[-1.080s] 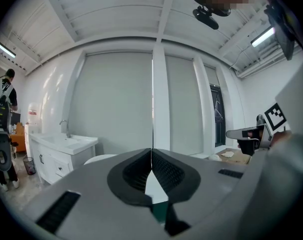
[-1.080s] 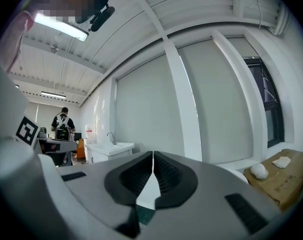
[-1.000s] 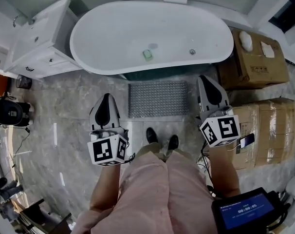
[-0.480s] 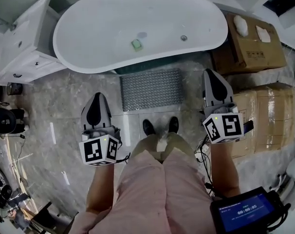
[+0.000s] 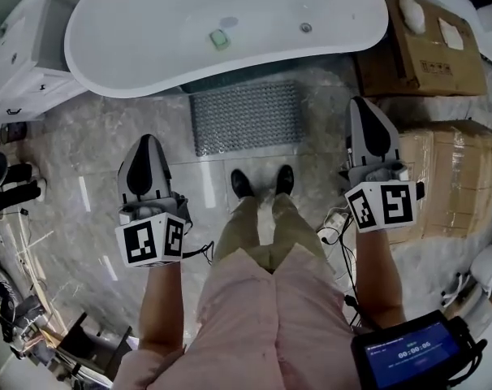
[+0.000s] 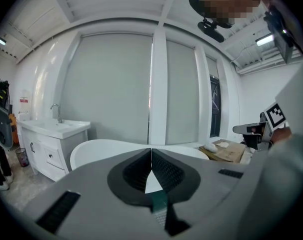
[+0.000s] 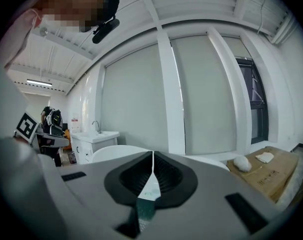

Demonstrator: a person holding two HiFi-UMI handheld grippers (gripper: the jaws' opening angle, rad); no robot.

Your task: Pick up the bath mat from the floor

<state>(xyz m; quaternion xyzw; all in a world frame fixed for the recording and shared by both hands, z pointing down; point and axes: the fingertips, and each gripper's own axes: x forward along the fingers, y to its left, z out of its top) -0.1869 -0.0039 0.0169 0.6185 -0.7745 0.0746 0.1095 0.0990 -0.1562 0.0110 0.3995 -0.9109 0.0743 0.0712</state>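
Far left: white vanity cabinet with sink (image 5: 23,59), set apart from the task. Next: left gripper (image 5: 145,140), grey two-jaw tool with marker cube, held up beside the left leg, nose forward toward the tub. Fingers pressed tight together, nothing between them, only tub rim and window wall beyond the tips in the left gripper view. Probably a carrying posture, not yet lowered, so high above the floor and well apart from the mat. Centre top: white oval freestanding bathtub (image 5: 148,39), small pale green block (image 5: 220,39) lying inside. Directly in front of the tub, on the grey marbled tile floor (image 5: 92,136): grey rectangular bath mat with knobbly surface (image 5: 246,116). Lying flat, long side parallel to the tub, far edge right at the tub base, near edge just ahead of the black shoes (image 5: 242,184), not touching them. Placed there as a step-out spot, judging by position. No folds or curled corners visible; seemingly thin and limp, likely to sag once pinched at one edge. Right of the legs: right gripper (image 5: 364,104), same build, likewise raised and pointed forward, fingers closed on nothing. Far right: brown cardboard boxes (image 5: 429,55) on the floor, near that gripper in the head view. Bottom right: black device with blue screen (image 5: 412,352). Task judged barely begun: mat untouched, bend and reach needed first.
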